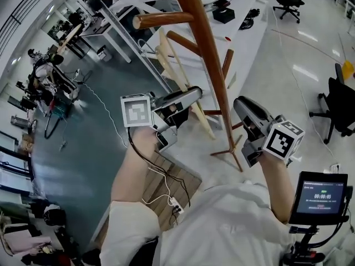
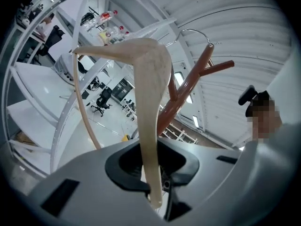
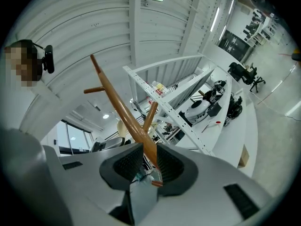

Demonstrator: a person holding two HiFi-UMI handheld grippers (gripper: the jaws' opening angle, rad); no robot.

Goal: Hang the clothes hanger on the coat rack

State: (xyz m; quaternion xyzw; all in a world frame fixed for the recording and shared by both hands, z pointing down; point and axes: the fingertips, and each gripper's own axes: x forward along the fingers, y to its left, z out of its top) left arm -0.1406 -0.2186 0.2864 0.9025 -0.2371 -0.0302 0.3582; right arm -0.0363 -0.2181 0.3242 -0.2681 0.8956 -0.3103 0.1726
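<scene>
**Item 1.** Pale wooden clothes hanger with thin wire hook. It is off the rack and carried in the air just left of the pole. One shoulder arm runs down into the left tool. The wire hook shows close by the pole's top in the left gripper view; contact there cannot be made out.

**Item 2.** Tall reddish-brown wooden coat rack with angled pegs. It stands upright on the pale glossy floor. A rounded peg juts left above the hanger.

**Item 3.** Left tool, grey with a marker cube. Its jaws are drawn narrow and clamped on the lower end of the hanger's arm.

**Item 4.** Right tool, grey with a marker cube. Its jaws are partly apart and grip nothing. The pole lines up with the gap in the right gripper view, and the head view shows the tool just right of the pole.

**Item 5.** Small black monitor on a stalk, lower right, with its screen lit.

**Item 6.** Black office chair, on the floor at the right edge.
</scene>
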